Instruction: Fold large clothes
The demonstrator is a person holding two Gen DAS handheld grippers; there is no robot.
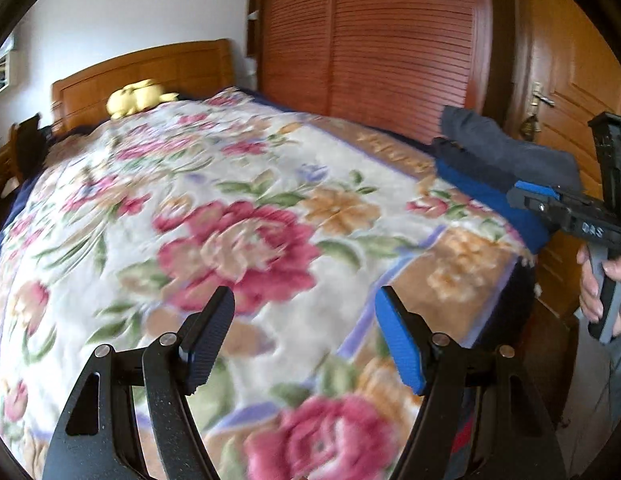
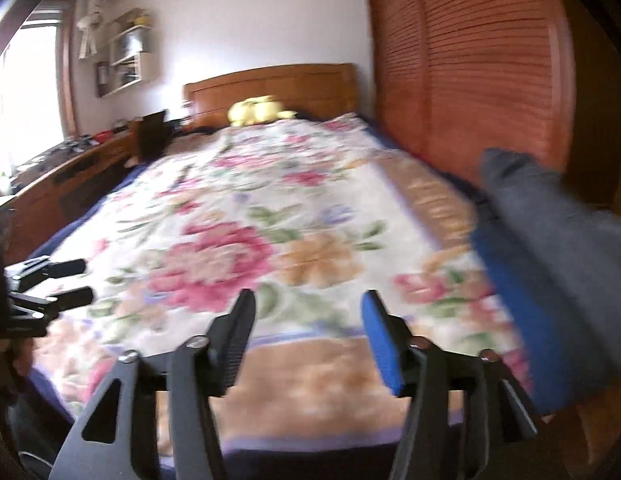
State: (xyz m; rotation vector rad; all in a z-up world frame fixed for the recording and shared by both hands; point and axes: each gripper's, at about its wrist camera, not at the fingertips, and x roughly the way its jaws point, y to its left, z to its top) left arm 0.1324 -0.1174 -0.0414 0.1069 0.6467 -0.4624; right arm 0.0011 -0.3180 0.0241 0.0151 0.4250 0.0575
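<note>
Both hands over the floral blanket (image 1: pixel 238 216) on the bed. My left gripper (image 1: pixel 304 336) spread, empty. My right gripper (image 2: pixel 308 338) spread, empty. Grey-and-blue garment (image 2: pixel 550 248) lies at blanket's right edge beside wardrobe (image 1: pixel 370 40), apparently set aside, clear of the folding area.

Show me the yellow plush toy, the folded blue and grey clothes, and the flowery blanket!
yellow plush toy (image 1: pixel 136 96), left wrist view, middle of its body.
folded blue and grey clothes (image 1: pixel 498 156), left wrist view, grey top layer.
flowery blanket (image 2: pixel 226 256), right wrist view, big pink flower.
</note>
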